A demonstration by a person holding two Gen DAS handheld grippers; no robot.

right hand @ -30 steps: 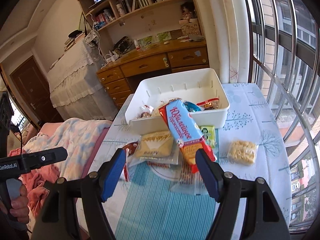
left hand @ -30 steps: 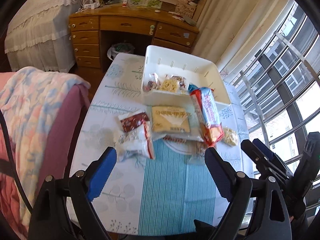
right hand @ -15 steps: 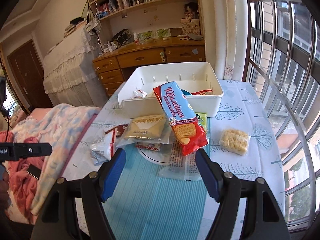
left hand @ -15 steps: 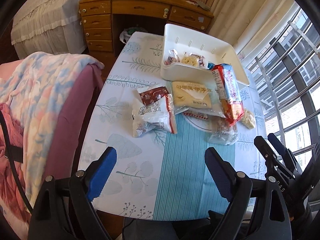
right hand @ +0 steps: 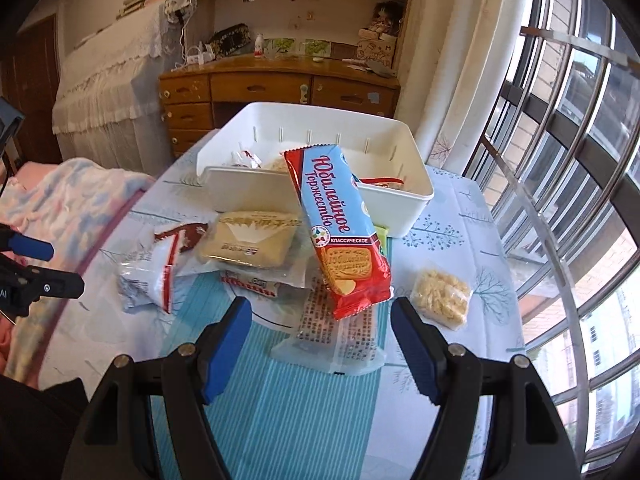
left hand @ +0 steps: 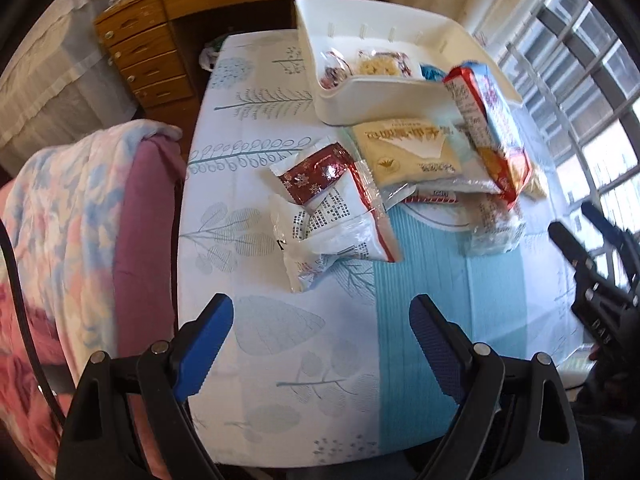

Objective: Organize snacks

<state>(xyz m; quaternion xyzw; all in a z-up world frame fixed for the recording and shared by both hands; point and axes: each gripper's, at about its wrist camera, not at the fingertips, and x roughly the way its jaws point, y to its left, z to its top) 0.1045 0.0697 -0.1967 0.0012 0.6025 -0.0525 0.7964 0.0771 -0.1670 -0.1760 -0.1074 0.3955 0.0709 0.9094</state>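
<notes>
The task looks to be at its early part. The white bin (right hand: 404,200) stands at the far side of the table (right hand: 448,236), and only a few small wrapped snacks (left hand: 374,66) lie inside it, at its near left corner in the left wrist view; I cannot tell well how many they are, because the wall of the bin hides part of them.

Most of the snacks are outside the bin, in front of its near wall: the long biscuit pack (right hand: 340,228) leans with its upper end on the rim of the bin and its lower end on the pile; the flat beige packet (right hand: 250,240) lies just in front of the bin; the red-and-white bag (left hand: 336,212) lies further from the bin, toward the left gripper (left hand: 322,350); a clear printed sleeve (right hand: 340,332) lies under the low end of the biscuit pack; a small bag of pale crackers (right hand: 442,298) lies apart, on the window side of the bin.

Both tools are wide open and carry nothing; the left gripper hangs above the table before the red-and-white bag; the right gripper (right hand: 320,350) hangs just before the clear sleeve and the biscuit pack. So, by my judgement, nearly all the moving into the bin remains.
</notes>
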